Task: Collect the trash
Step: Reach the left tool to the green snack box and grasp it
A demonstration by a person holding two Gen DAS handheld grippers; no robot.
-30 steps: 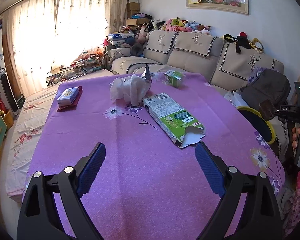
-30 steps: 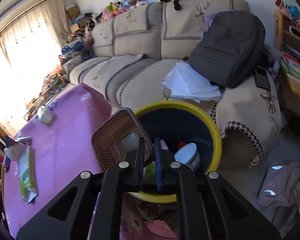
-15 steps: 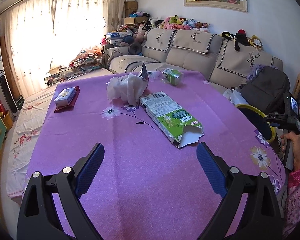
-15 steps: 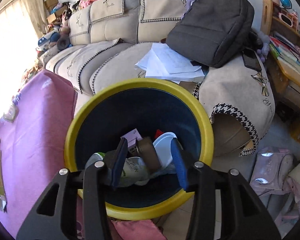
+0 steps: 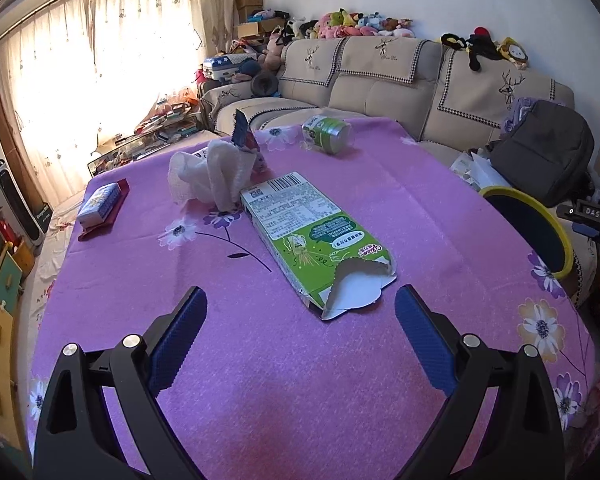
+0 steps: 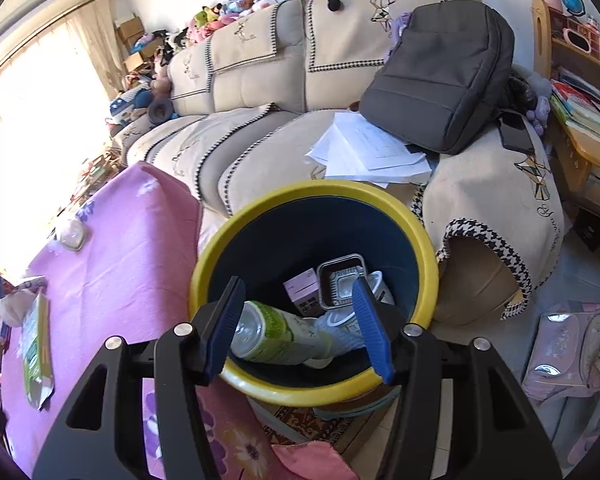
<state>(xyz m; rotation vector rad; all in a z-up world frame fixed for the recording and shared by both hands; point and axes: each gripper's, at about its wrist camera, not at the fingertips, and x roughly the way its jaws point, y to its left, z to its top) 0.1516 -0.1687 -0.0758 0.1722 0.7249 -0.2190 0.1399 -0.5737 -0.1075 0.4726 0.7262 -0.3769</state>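
Two grippers are being held with their jaws spread and nothing between them. The left gripper (image 5: 300, 312) is being kept low over the purple tablecloth (image 5: 260, 380), just short of the torn green carton (image 5: 312, 236); beyond the carton, a crumpled white tissue (image 5: 212, 176) and a green cup (image 5: 326, 132) are lying. The right gripper (image 6: 298, 320) is being held above the yellow-rimmed bin (image 6: 424, 240), beside the tablecloth, where a green bottle (image 6: 276, 334) and a foil tray (image 6: 342, 282) are lying.

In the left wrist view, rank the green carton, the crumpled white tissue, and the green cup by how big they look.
1. green carton, largest, also nearest
2. crumpled white tissue
3. green cup, smallest, but farthest, so true size is unsure
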